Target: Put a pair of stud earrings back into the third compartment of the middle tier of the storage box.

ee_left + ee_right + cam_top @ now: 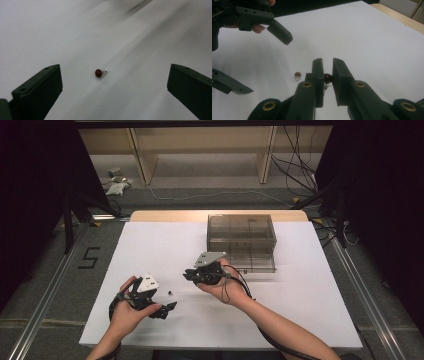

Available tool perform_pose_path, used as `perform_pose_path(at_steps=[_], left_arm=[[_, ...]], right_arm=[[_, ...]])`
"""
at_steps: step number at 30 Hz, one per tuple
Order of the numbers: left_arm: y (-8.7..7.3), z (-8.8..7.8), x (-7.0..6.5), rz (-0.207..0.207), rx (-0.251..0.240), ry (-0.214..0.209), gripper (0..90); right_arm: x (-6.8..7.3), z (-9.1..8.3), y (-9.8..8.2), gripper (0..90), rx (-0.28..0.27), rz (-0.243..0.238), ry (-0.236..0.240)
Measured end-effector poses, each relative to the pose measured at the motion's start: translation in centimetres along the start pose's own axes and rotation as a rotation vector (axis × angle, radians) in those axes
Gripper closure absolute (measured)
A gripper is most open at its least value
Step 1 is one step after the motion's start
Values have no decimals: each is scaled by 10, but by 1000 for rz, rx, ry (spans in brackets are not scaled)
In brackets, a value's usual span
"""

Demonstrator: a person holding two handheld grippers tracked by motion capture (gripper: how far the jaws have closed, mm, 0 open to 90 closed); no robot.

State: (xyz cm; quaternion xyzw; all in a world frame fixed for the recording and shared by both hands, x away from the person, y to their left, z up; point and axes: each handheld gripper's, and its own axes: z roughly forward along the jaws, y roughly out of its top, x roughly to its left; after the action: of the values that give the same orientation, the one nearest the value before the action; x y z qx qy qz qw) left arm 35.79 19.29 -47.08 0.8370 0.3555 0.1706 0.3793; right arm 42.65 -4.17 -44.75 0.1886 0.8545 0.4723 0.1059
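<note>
Small dark-red round bead with a clear stub [327, 77] sits pinched between the jaws of the right gripper [327, 65], which are drawn nearly together on it; the clear stub hangs below the pads. In the high view the right gripper [192, 274] is held above the white table [150, 245] near its middle, just in front of the smoky translucent plastic drawer box [241, 241] that stands toward the far edge.

A second dark-red bead of the same kind [99, 73] lies loose on the tabletop toward the near left corner, between the wide-open jaws of the left gripper [113, 82] and touching neither.

Judgement: the hold is on a round, tiny thing, so keep squeeze constant, move slowly and level toward the box. Left gripper should centre on the loose bead before closing, low to the sheet.
</note>
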Motion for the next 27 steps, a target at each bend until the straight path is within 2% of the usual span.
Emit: perform_pose_path(at_steps=[13,27], left_arm=[[0,-1,0,4,1,1,0],[0,-1,0,-1,-3,2,1]], right_arm=[[-7,-22,-7,808,-25,11,-20],[-8,-36,-13,808,-38,17,-30]])
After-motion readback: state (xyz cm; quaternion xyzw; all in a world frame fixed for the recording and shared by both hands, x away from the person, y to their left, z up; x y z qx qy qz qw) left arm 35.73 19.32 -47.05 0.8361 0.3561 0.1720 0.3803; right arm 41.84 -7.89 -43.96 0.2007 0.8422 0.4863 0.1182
